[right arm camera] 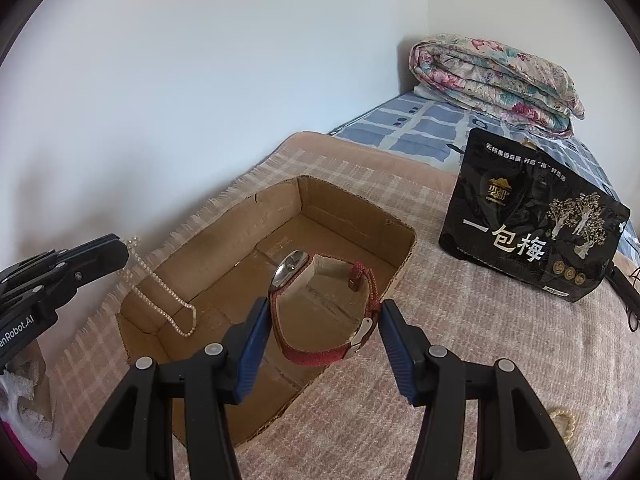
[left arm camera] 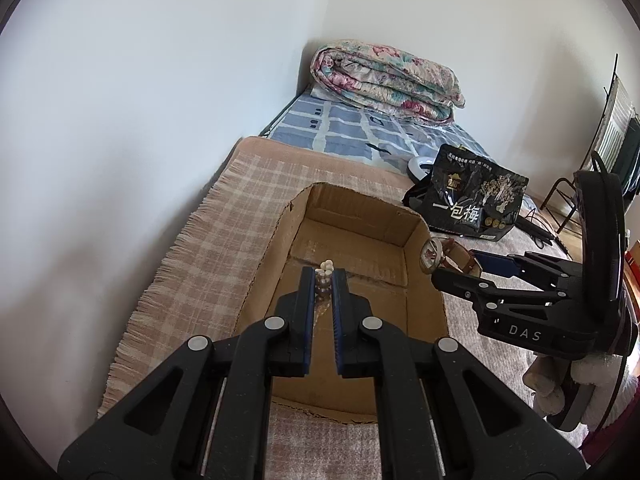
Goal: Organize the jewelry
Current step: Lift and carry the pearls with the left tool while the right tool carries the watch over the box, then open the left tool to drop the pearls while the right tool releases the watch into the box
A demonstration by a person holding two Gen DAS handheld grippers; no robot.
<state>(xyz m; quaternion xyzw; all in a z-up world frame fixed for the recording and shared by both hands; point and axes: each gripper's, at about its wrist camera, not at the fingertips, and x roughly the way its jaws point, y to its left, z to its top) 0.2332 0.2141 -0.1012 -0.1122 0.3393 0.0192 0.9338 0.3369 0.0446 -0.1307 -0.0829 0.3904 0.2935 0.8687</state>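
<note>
An open cardboard box (left arm camera: 424, 308) (right arm camera: 384, 224) lies on a pink plaid blanket. My left gripper (left arm camera: 323, 276) is shut on a pearl necklace (left arm camera: 323, 274) above the box; in the right wrist view the necklace (right arm camera: 160, 284) hangs from it down into the box's left end. My right gripper (right arm camera: 324, 312) holds a red-strapped watch (right arm camera: 316, 320) by its looped strap, above the box's near right edge. In the left wrist view the watch (left arm camera: 432, 256) sits at the right gripper's tips over the box's right wall.
A black snack bag (right arm camera: 532, 232) (left arm camera: 472, 196) stands on the bed right of the box. A folded floral quilt (left arm camera: 384, 80) lies at the far end by the wall. A beaded bracelet (right arm camera: 566, 420) lies on the blanket at the right. Black cables (right arm camera: 628, 292) trail behind the bag.
</note>
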